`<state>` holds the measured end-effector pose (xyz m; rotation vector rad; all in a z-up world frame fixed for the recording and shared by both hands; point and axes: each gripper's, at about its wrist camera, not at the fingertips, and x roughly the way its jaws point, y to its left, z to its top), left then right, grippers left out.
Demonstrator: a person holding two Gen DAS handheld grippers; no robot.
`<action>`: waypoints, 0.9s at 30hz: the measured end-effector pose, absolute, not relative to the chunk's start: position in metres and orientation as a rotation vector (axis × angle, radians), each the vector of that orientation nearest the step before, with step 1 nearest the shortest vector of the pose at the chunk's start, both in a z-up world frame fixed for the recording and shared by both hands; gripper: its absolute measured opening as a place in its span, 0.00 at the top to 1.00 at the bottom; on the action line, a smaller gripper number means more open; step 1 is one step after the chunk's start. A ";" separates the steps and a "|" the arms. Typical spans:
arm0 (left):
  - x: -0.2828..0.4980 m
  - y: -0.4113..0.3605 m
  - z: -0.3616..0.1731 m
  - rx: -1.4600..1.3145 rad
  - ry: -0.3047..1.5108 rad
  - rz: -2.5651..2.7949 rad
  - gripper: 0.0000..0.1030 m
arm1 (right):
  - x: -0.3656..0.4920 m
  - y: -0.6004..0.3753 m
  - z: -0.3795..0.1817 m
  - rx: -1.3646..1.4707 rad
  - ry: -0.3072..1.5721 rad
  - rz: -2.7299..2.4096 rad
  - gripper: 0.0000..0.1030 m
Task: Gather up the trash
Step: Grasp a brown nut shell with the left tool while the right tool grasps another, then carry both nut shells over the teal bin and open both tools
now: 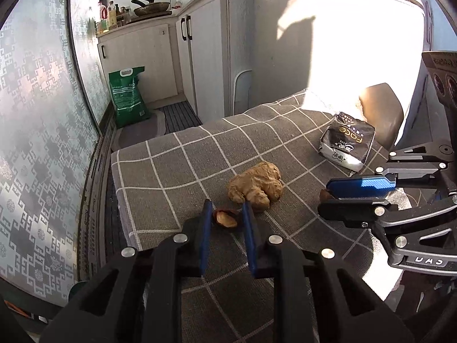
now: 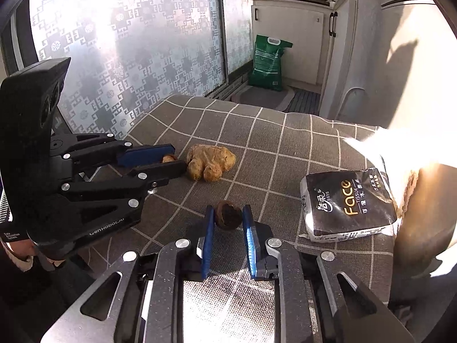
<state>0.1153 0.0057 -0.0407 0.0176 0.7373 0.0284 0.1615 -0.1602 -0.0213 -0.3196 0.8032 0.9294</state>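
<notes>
Blue-padded fingers of the right gripper [image 2: 228,218] clamp a dark nutshell [image 2: 227,214] low on the checked tablecloth [image 2: 285,154], apparently ready to lift it as trash. Just left, the left gripper [image 1: 227,214] pinches a broken shell half [image 1: 225,218] the same way, one scrap per hand. Between them lies a knob of ginger [image 1: 255,187], untouched; a tissue pack [image 2: 350,204] sits well apart at the sunlit edge.
</notes>
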 end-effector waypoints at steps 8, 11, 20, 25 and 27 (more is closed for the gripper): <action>0.094 0.010 -0.027 -0.043 0.692 -0.001 0.78 | 0.154 -0.158 -0.011 -0.340 0.783 0.919 0.81; 0.083 0.016 -0.019 -0.074 0.663 -0.012 0.78 | 0.148 -0.156 -0.009 -0.355 0.777 0.921 0.81; 0.049 0.035 -0.002 -0.109 0.592 0.001 0.78 | 0.132 -0.141 0.001 -0.383 0.757 0.958 0.81; 0.036 0.062 -0.002 -0.144 0.595 0.036 0.78 | 0.124 -0.121 0.005 -0.407 0.750 0.985 0.81; 0.031 0.071 -0.005 -0.147 0.605 0.052 0.78 | 0.120 -0.113 0.008 -0.413 0.743 0.999 0.81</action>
